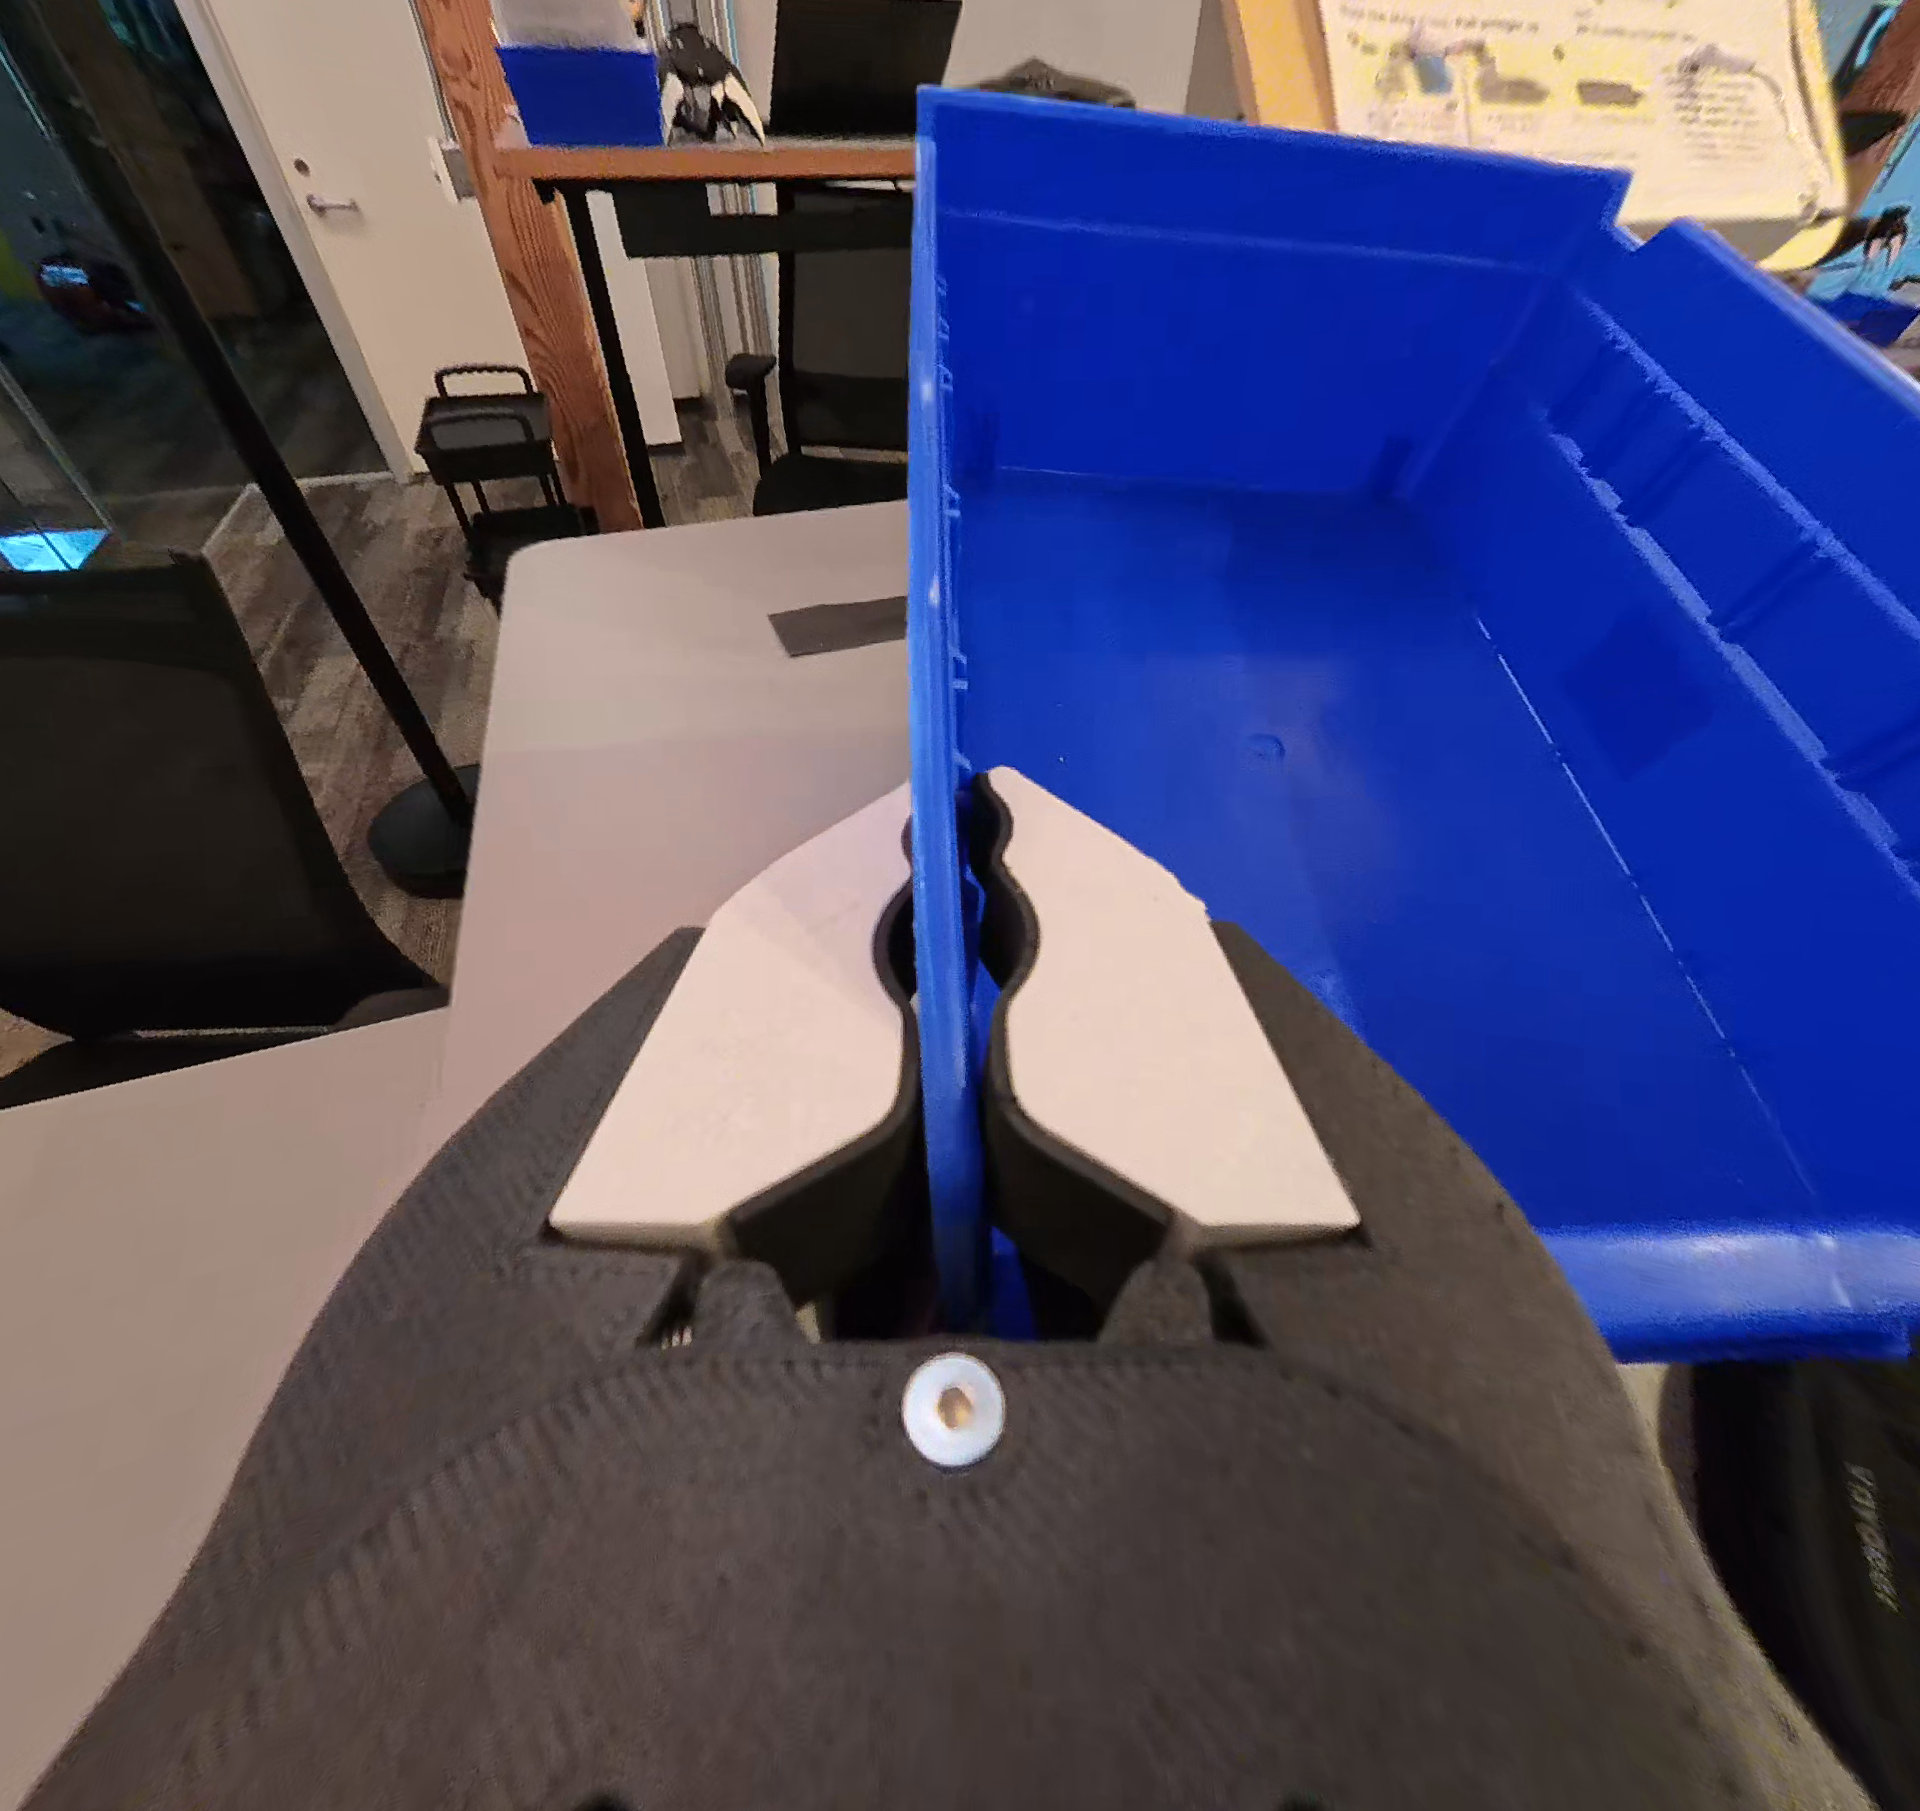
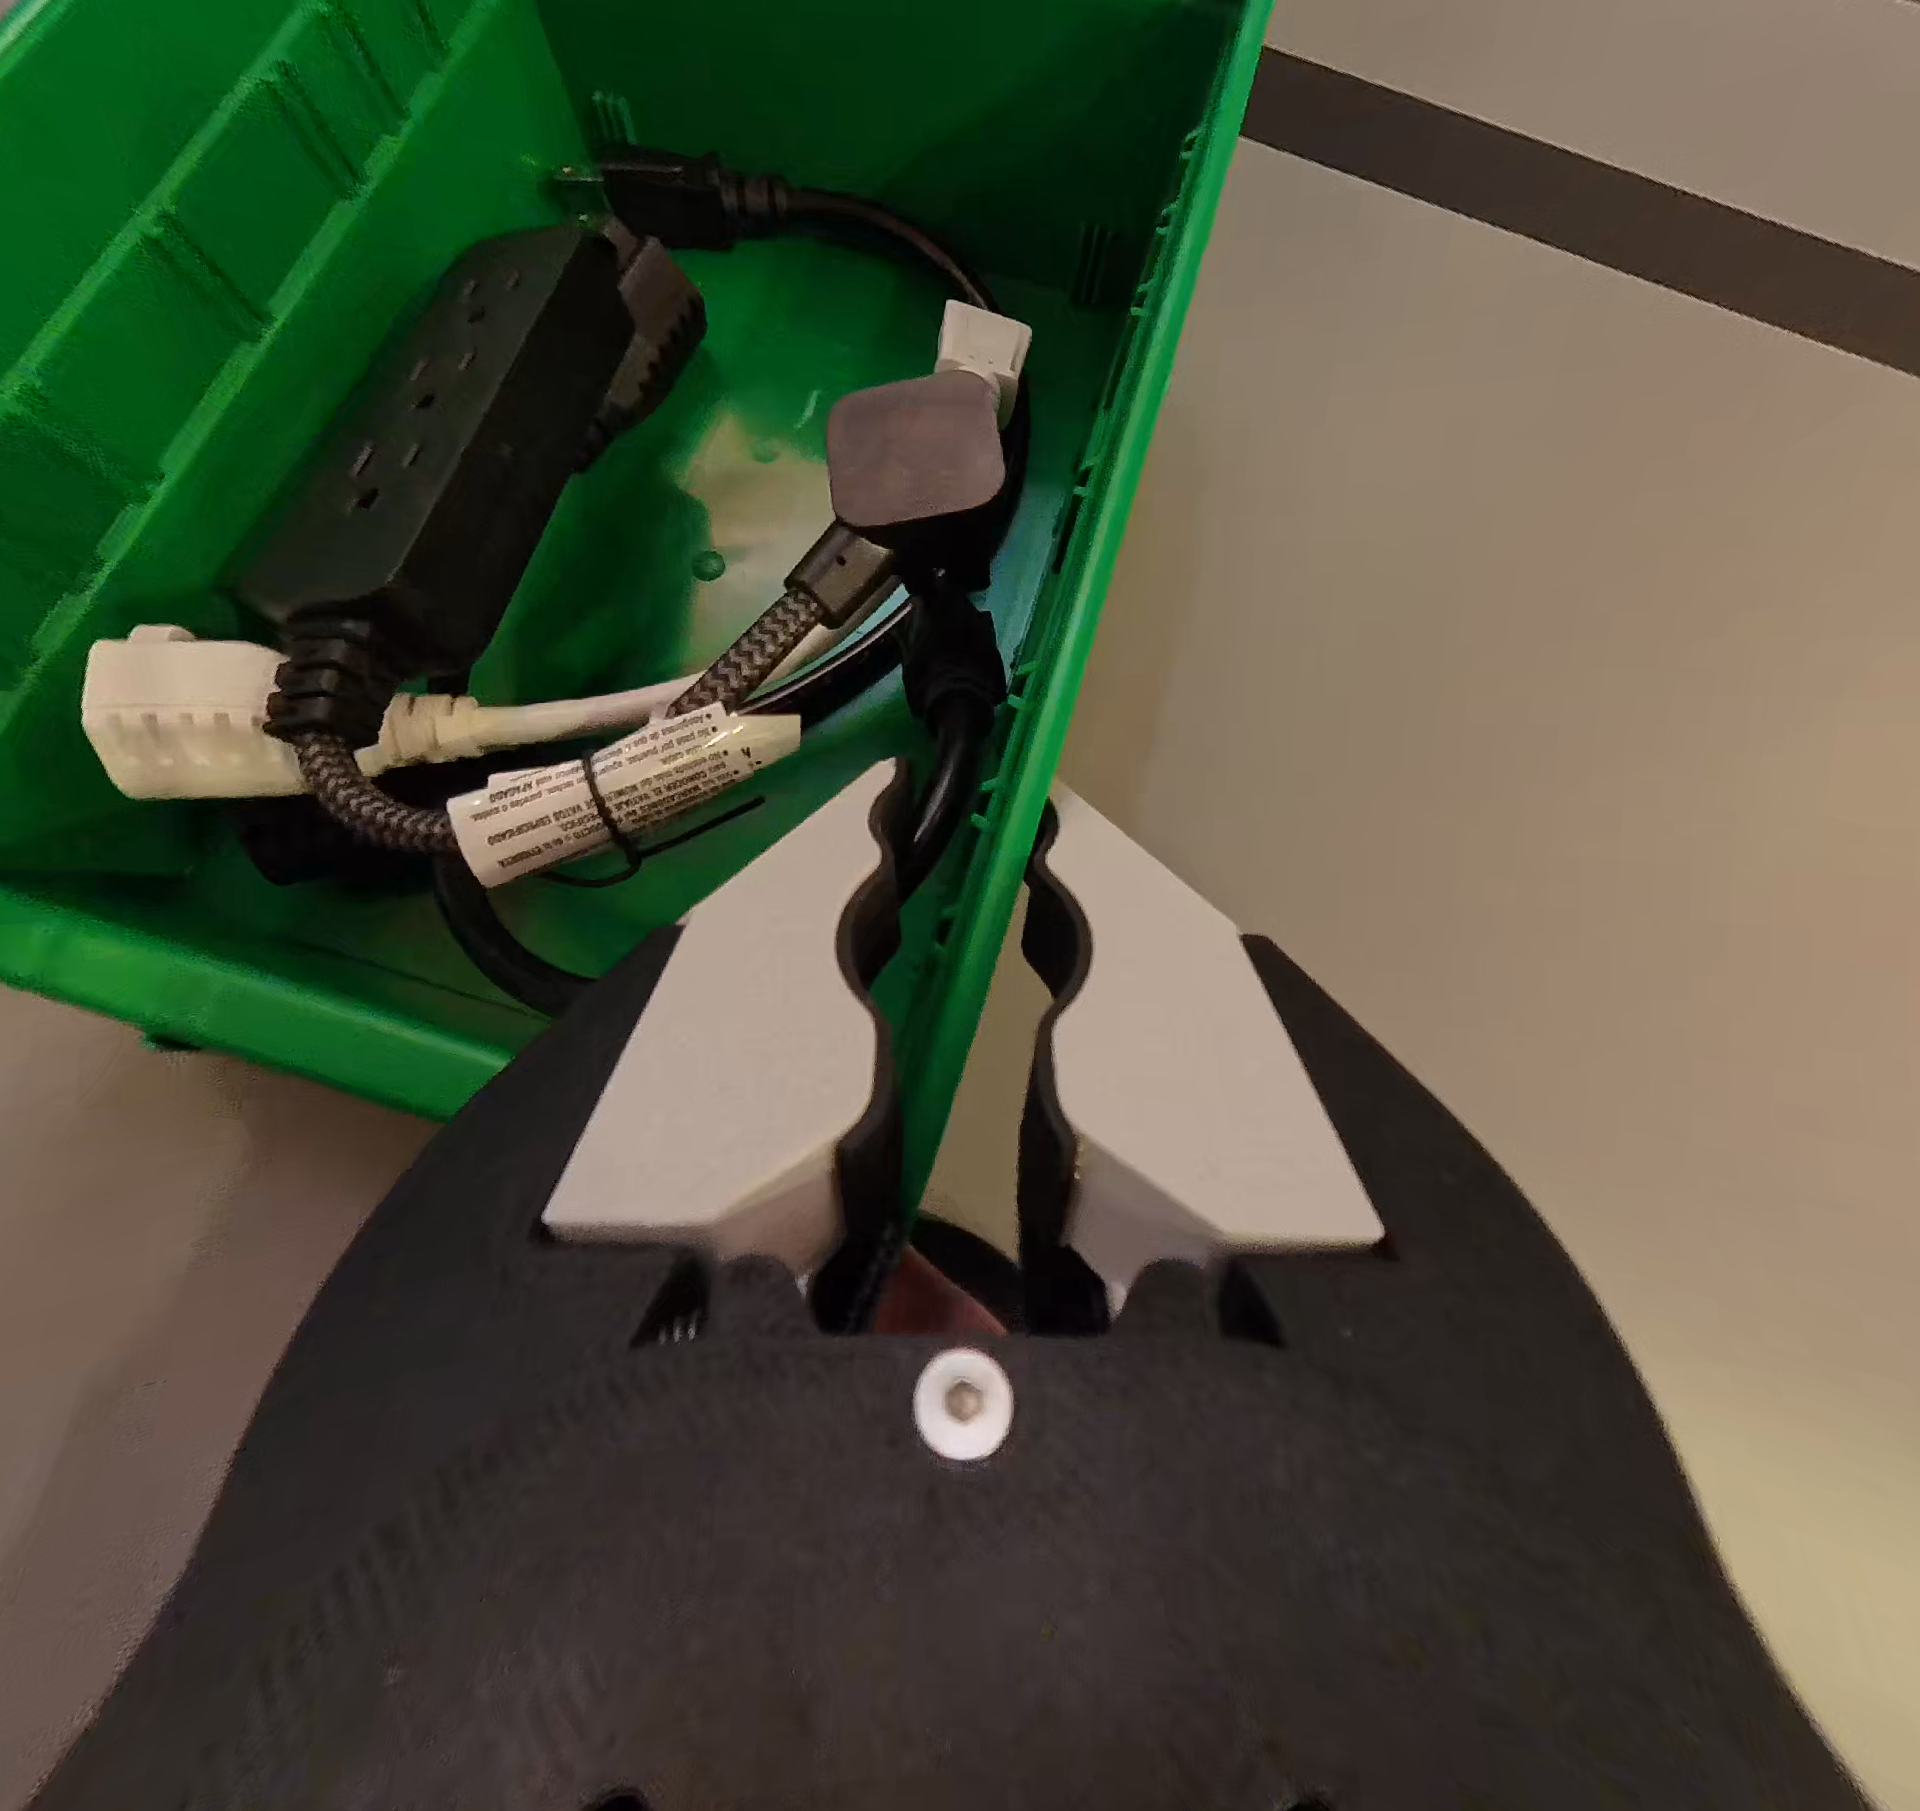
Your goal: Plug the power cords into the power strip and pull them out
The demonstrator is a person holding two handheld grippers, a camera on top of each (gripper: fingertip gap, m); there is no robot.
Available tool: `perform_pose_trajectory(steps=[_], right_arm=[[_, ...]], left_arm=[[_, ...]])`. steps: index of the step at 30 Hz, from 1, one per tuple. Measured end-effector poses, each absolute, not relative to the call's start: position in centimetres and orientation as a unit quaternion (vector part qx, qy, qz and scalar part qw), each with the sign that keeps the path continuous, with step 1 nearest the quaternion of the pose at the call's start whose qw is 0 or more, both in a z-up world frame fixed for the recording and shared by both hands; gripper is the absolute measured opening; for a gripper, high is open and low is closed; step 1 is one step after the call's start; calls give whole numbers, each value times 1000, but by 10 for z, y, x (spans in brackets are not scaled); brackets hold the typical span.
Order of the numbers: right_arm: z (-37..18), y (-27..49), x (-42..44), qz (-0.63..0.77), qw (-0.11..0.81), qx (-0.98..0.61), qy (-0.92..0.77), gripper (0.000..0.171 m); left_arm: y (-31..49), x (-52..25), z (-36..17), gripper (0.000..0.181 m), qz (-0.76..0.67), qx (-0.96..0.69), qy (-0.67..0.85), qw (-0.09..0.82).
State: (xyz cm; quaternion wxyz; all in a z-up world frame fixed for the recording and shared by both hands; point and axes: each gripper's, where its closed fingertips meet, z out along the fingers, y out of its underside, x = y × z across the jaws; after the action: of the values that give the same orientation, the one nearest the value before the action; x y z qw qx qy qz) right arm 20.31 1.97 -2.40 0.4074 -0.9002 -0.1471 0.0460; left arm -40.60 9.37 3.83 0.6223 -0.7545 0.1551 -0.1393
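Blue bin [image 1: 1351, 722], bare inside, shows only in the left wrist view, its wall clenched by the left gripper [image 1: 951, 826]. Right wrist view: right gripper [image 2: 966, 826] straddles the green bin's [image 2: 1091, 618] wall; whether it pinches, I cannot tell. Inside lie the black power strip [image 2: 447, 431] and tangled power cords [image 2: 727, 701].

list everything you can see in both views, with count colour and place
blue bin: 1, blue, empty, side wall clamped by left gripper
green bin: 1, green, on the table, side wall between right gripper fingers
power strip: 1, black, inside green bin, left side
power cords: several, black, white and braided grey, tangled in green bin
table: 1, pale grey, under the bins
laptop: 1, black, on far wooden desk
left hand-held gripper: 1, black and white
right hand-held gripper: 1, black and white
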Motion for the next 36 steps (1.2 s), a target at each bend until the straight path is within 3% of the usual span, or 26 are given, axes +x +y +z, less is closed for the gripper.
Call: perform_pose_trajectory(steps=[13,19,25,31,36], right_arm=[[-24,34,42,94,456,-867,-178,26],[-26,50,-37,140,455,-857,-196,45],[-29,61,-114,184,446,-845,-230,74],[-34,76,-176,224,433,-837,-247,81],[-36,76,-217,257,413,-830,-274,106]], left_arm=[[44,-436,75,3,-158,-710,122,676],[32,-448,83,3,-156,-701,109,687],[22,-457,91,3,-151,-697,107,693],[16,-462,105,3,-145,-690,104,702],[15,-454,121,3,-140,-687,109,704]])
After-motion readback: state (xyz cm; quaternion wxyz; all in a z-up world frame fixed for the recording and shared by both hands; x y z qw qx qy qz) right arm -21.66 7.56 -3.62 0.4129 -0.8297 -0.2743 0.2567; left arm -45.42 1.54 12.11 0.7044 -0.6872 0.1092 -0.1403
